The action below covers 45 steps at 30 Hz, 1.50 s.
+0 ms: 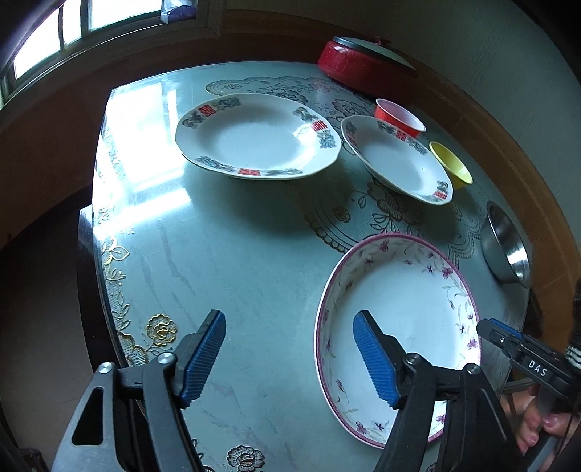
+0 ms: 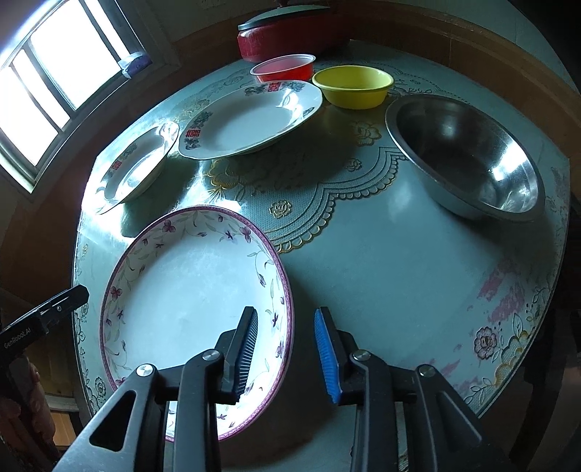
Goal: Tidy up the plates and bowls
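A deep floral plate (image 1: 399, 308) (image 2: 189, 290) with a purple rim lies flat at the near table edge. My left gripper (image 1: 289, 314) is wide open. The plate's left rim sits between its blue pads and neither pad touches it. My right gripper (image 2: 285, 309) is partly open astride the plate's right rim, with a gap on both sides. Farther back lie two white plates with red and dark patterns (image 1: 258, 136) (image 1: 399, 159). A yellow bowl (image 2: 354, 85), a red cup (image 2: 285, 67) and a steel bowl (image 2: 464, 152) stand behind and to the right.
A red pot with a dark lid (image 2: 283, 32) stands at the far table edge by the wall. The glass-topped table (image 1: 236, 254) has a patterned cloth beneath. A window is at the upper left. A person's fingers (image 1: 537, 424) hold the right gripper's handle.
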Motion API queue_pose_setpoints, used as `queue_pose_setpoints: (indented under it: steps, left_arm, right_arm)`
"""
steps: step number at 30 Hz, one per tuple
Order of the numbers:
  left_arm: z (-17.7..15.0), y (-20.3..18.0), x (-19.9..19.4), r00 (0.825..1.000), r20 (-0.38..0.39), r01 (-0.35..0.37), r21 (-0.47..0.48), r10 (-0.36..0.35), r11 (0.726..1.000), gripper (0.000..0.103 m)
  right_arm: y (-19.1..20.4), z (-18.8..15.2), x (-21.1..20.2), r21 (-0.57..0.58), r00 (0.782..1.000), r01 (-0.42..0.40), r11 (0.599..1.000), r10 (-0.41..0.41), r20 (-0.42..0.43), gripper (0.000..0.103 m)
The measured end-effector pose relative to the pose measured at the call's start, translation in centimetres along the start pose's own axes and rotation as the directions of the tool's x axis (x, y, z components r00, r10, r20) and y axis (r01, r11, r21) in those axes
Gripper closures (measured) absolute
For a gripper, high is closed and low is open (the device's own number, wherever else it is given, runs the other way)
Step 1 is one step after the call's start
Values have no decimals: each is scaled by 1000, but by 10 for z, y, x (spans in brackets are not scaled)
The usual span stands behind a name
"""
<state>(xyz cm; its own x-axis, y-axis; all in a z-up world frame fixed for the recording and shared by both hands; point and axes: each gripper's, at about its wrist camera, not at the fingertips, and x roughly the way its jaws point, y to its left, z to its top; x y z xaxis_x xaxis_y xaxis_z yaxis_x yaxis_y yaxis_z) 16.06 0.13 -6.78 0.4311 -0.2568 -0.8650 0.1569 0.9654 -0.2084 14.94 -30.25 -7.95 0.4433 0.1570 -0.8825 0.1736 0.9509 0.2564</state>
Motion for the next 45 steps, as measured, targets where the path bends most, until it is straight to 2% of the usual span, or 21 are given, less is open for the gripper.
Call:
queue_pose_setpoints:
  steps: [5, 8, 13, 17, 21, 25, 30, 35, 42, 45]
  left_arm:
    - [14, 9, -1, 1000, 0, 10, -48, -10, 999, 25]
    - [26, 17, -1, 1000, 19, -4, -74, 5, 997, 25]
    - [52, 41, 3, 998, 47, -39, -135, 46, 990, 25]
    - [78, 60, 5, 993, 72, -83, -146, 95, 986, 25]
    - [104, 81, 13, 988, 84, -114, -159, 129, 981, 17]
    - [132, 107, 25, 989, 86, -100, -207, 120, 973, 16]
    - [166, 128, 52, 986, 43, -150, -182, 160, 972, 15]
    - [193, 136, 76, 990, 23, -137, -136, 141, 981, 15]
    - [234, 140, 112, 1000, -26, -17, -134, 14, 991, 15]
    - [246, 134, 127, 999, -39, -18, -81, 15, 997, 16]
  right_arm:
    - [2, 13, -1, 11, 1000, -7, 1000, 7, 5, 69]
    - [11, 24, -3, -6, 999, -40, 999, 40, 9, 69]
    - [41, 49, 2, -61, 994, -107, 992, 108, 9, 68]
    - [67, 70, 12, -77, 988, -157, 985, 157, -5, 68]
    - [96, 89, 28, -106, 982, -188, 976, 188, -19, 68]
    - [116, 106, 48, -73, 973, -229, 971, 226, -48, 67]
    - [131, 124, 72, 1, 969, -237, 972, 236, -67, 67]
    - [138, 137, 91, 77, 962, -254, 964, 260, -83, 67]
    - [143, 150, 122, 198, 960, -238, 951, 261, -103, 67]
    - [145, 151, 134, 234, 956, -233, 944, 266, -120, 67]
